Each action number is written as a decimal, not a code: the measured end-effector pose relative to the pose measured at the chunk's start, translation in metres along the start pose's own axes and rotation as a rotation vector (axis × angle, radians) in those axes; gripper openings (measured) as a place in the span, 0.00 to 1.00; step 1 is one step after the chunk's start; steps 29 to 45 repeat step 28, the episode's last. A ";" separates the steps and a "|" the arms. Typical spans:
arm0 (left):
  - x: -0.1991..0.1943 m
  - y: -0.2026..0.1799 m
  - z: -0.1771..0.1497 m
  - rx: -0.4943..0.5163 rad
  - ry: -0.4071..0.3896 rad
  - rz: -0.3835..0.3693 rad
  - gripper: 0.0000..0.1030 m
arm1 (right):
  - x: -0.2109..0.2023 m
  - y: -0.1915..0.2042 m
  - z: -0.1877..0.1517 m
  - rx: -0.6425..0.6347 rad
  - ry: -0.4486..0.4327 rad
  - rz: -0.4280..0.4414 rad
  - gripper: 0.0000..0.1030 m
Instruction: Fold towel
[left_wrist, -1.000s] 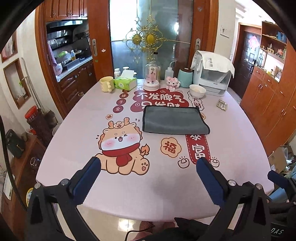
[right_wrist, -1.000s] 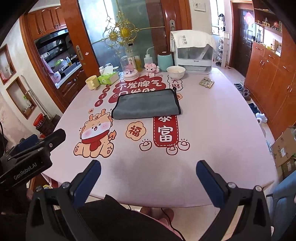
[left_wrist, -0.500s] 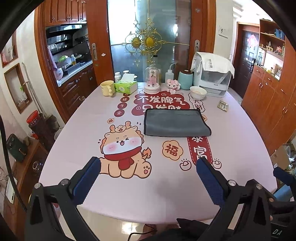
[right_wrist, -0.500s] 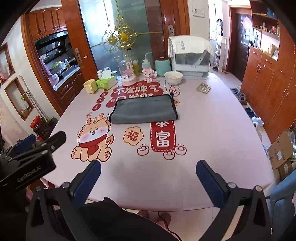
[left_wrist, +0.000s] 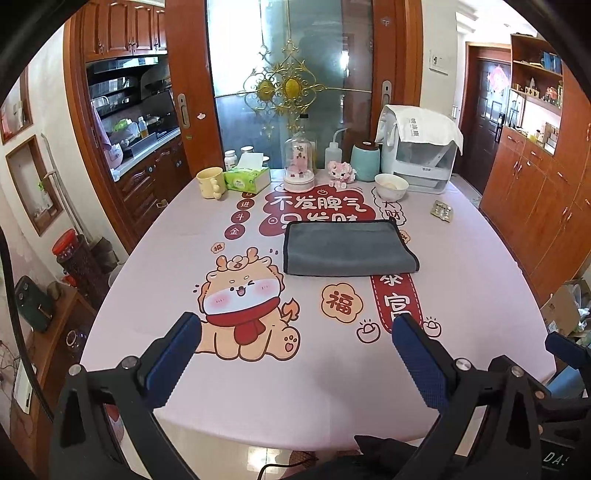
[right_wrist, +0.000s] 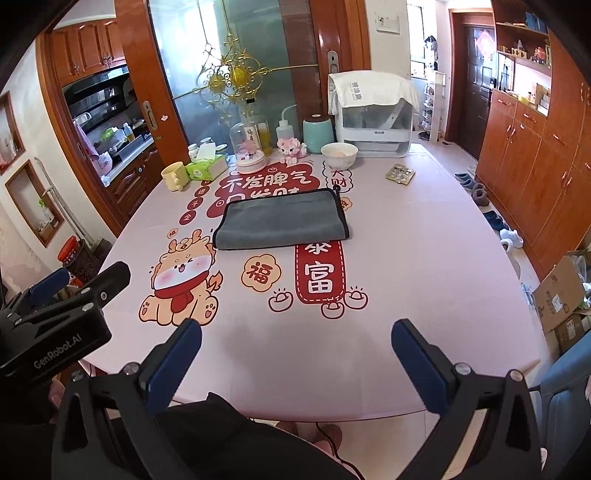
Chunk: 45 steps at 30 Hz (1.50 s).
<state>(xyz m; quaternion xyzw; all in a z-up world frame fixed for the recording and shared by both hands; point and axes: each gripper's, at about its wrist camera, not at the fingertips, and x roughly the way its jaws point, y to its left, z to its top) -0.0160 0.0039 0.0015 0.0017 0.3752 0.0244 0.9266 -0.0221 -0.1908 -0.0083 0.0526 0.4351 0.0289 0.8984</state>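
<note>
My left claw is spread wide with nothing between its blue pads, hanging over the near edge of the table, above the cartoon dragon print. My right claw is likewise released and empty, its fingers apart over the near rim beside the red banner print. In the right wrist view I can see the left claw's black body at the lower left, off the table's edge. Further out, well apart from both claws, the grey towel lies flat near the middle of the table as a wide rectangle with dark trim along its right edge; it looks already doubled over, though I cannot be sure from here. Beyond it, along the far side, stand a yellow mug, a green tissue box, a glass dome ornament, a pink toy, a teal canister, a white bowl and a white appliance draped with cloth. A blister pack lies toward the far right.
</note>
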 end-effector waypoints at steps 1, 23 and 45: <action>0.000 0.000 0.000 0.000 0.000 0.001 0.99 | 0.000 0.000 0.000 0.003 0.003 0.000 1.00; 0.011 0.003 0.002 0.028 0.050 -0.027 0.99 | 0.011 -0.005 -0.001 0.044 0.074 -0.017 1.00; 0.015 0.006 0.001 0.025 0.054 -0.021 0.99 | 0.016 -0.004 0.002 0.041 0.083 -0.010 1.00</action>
